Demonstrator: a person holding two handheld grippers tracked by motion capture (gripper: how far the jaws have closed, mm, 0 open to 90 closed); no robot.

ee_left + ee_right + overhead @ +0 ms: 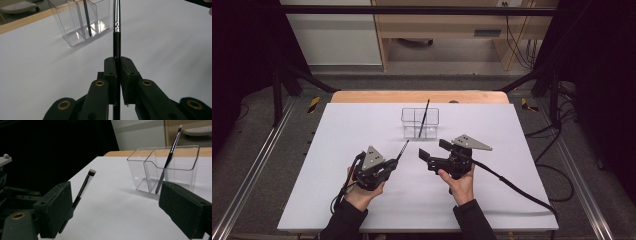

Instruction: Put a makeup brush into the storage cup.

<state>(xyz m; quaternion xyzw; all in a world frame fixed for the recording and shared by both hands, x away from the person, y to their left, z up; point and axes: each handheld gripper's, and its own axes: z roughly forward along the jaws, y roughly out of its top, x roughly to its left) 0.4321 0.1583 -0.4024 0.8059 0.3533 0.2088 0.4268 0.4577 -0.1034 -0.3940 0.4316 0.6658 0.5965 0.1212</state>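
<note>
A clear divided holder (420,123) stands upright at the back middle of the white table (337,150), and one dark brush (424,117) leans inside it. My left gripper (395,162) is shut on the black handle of a second brush (403,149), which points up and forward toward the holder. In the left gripper view the jaws (118,61) pinch the handle below its silver ferrule (116,20), with the holder (80,22) ahead on the left. My right gripper (432,148) hovers open and holds nothing. Between its wide jaws (117,207) I see the held brush (83,186) and the holder (175,167).
A wooden table edge (419,96) runs behind the white surface. A black cable (512,187) trails from my right gripper across the table's right side. Metal rails (257,165) and a dark frame flank the table, and wooden furniture (452,27) stands beyond it.
</note>
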